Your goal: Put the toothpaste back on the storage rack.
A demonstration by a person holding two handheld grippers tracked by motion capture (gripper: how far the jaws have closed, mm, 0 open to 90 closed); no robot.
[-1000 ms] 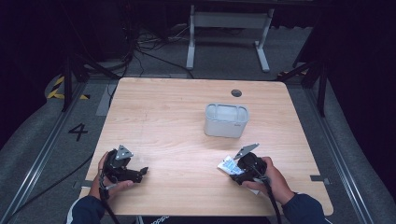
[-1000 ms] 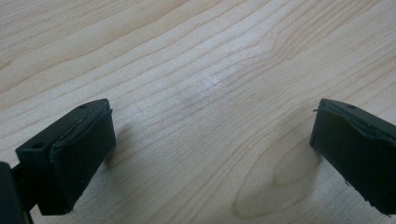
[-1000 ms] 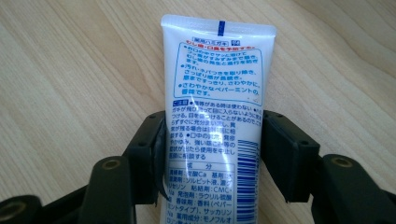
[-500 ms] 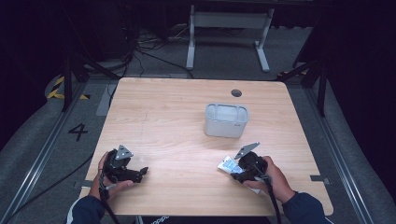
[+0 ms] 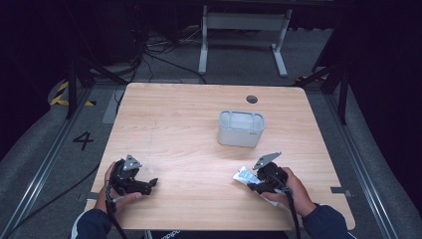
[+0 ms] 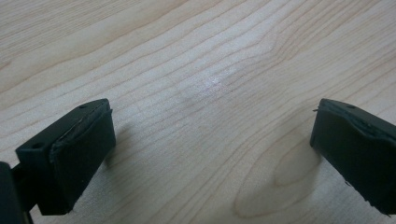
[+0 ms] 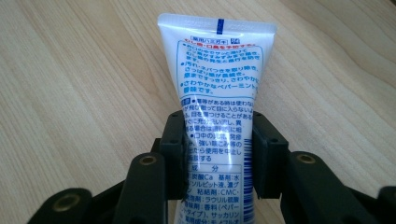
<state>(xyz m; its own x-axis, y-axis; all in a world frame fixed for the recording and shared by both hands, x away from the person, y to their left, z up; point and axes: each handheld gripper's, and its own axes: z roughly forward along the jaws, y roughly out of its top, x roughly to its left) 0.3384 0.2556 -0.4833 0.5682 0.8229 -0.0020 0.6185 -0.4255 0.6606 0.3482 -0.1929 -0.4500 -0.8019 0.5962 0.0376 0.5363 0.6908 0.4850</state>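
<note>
Near edge of table (image 5: 199, 129), right side: right gripper (image 7: 218, 154) has a white toothpaste tube (image 7: 217, 93) between its jaws. The jaws have just been closing and now press on both sides of the tube at about mid-length. In the high view the tube (image 5: 245, 176) lies flat near the table's front right corner, crimped end pointing away from the person, and the right gripper (image 5: 255, 186) sits over it.

Handling, judged: the tube is light, soft plastic with a glossy skin. It will dent under squeeze and may slip along the pads. The flat crimped end is the stiffest part. The filled middle gives a fuller hold, but hard pressure could push paste toward the cap. A moderate grip across the width, as now, looks sound.

Near edge, left side: left gripper (image 5: 144, 186) rests by the front left corner. Its jaws stand wide apart over bare wood, holding nothing.

Farther back, right of centre: an open grey bin (image 5: 241, 128), well apart from the tube.
</note>
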